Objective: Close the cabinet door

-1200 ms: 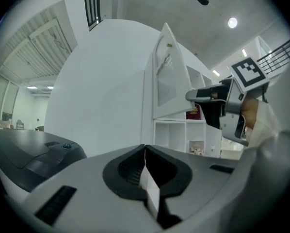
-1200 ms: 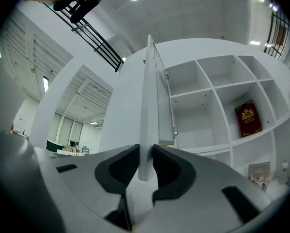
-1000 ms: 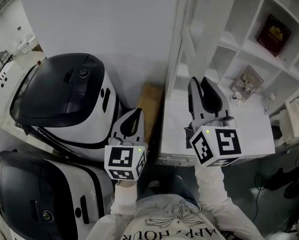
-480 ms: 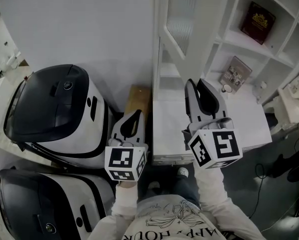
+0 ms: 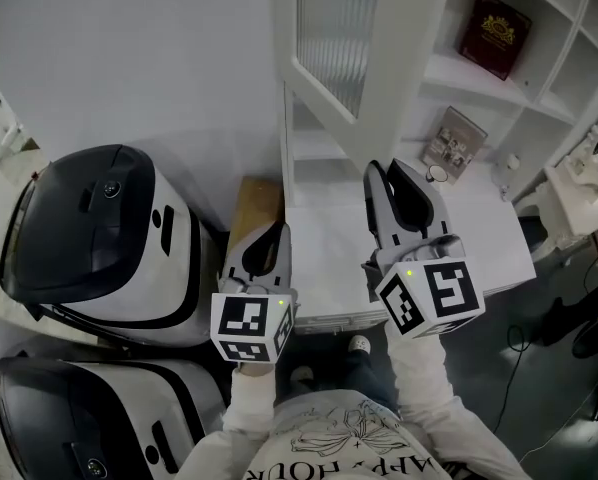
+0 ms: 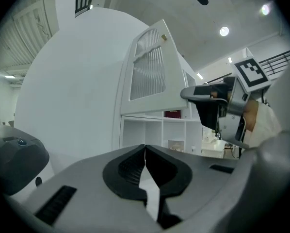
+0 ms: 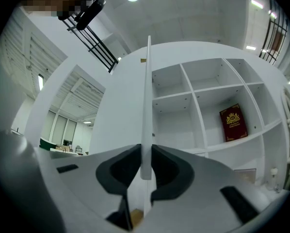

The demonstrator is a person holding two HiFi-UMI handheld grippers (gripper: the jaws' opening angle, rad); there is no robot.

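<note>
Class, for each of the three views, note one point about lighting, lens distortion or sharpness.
Head view: soft, even light; the cabinet door leans with the wide lens. Left gripper view: fisheye with dark round corners; a ceiling lamp glares white. Right gripper view: same dark corners, the shelves bow, yet the red book reads sharp.

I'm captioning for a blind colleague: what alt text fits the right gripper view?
The jaws of the right gripper, which have just been closing, clamp the lower end of the open white cabinet door, seen edge-on. Right of it, white shelves hold a red book.
</note>
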